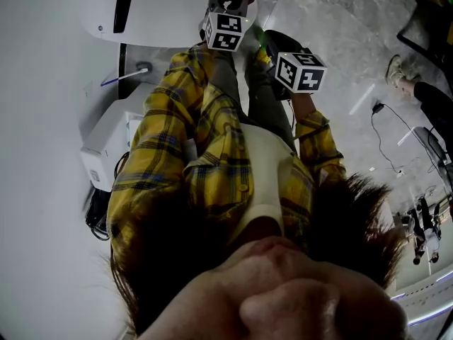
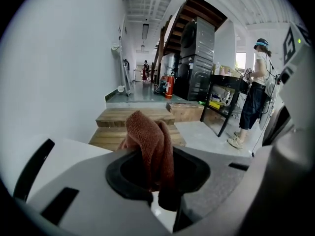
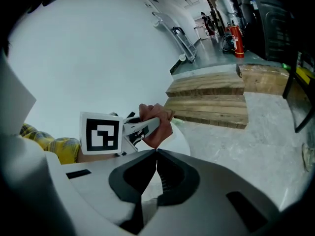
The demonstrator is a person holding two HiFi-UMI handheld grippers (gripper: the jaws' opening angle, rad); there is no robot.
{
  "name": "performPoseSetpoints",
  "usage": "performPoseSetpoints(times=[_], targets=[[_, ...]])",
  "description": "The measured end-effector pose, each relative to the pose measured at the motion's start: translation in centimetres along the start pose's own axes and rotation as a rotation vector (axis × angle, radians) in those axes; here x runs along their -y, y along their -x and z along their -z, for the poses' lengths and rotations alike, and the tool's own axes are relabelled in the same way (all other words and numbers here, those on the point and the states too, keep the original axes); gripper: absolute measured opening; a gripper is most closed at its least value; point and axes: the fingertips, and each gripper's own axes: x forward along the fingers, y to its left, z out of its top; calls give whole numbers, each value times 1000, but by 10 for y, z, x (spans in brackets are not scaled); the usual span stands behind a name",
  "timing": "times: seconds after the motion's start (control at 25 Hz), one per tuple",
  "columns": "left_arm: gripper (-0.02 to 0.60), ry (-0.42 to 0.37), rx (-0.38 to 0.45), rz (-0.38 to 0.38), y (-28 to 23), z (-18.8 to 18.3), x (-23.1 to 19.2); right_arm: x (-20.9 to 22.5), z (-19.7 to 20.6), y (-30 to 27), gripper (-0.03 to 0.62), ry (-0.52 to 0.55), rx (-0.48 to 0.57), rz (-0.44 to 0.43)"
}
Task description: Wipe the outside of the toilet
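Note:
My left gripper [image 2: 157, 183] is shut on a reddish-brown cloth [image 2: 150, 144] that bunches up above the jaws. In the head view its marker cube [image 1: 225, 30] shows at the top, beside the white toilet [image 1: 159, 9]. My right gripper [image 3: 156, 154] is shut with nothing in it; its cube [image 1: 301, 71] sits just right of the left one. The right gripper view shows the left gripper [image 3: 140, 127] holding the cloth [image 3: 158, 126] over a rounded white part of the toilet [image 3: 181, 142]. In the head view a yellow plaid sleeve [image 1: 177, 140] hides both pairs of jaws.
Wooden steps [image 2: 138, 117] lie ahead on the grey floor, with a red fire extinguisher [image 2: 169, 85] beyond. A person [image 2: 256, 97] stands by a black table [image 2: 226, 87] at right. A white box [image 1: 106, 147] sits against the wall next to the toilet. A cable [image 1: 386, 126] trails across the floor.

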Motion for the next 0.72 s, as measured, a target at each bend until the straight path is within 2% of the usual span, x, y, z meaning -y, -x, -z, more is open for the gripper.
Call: performPoseSetpoints(times=[0.2,0.72], targets=[[98,38,26,-29,28,-16,-5,-1,-10,8,26,-13,27,3],[98,51,68,-48,93,-56,-10,-11,-27,25,26,22,60,-2]])
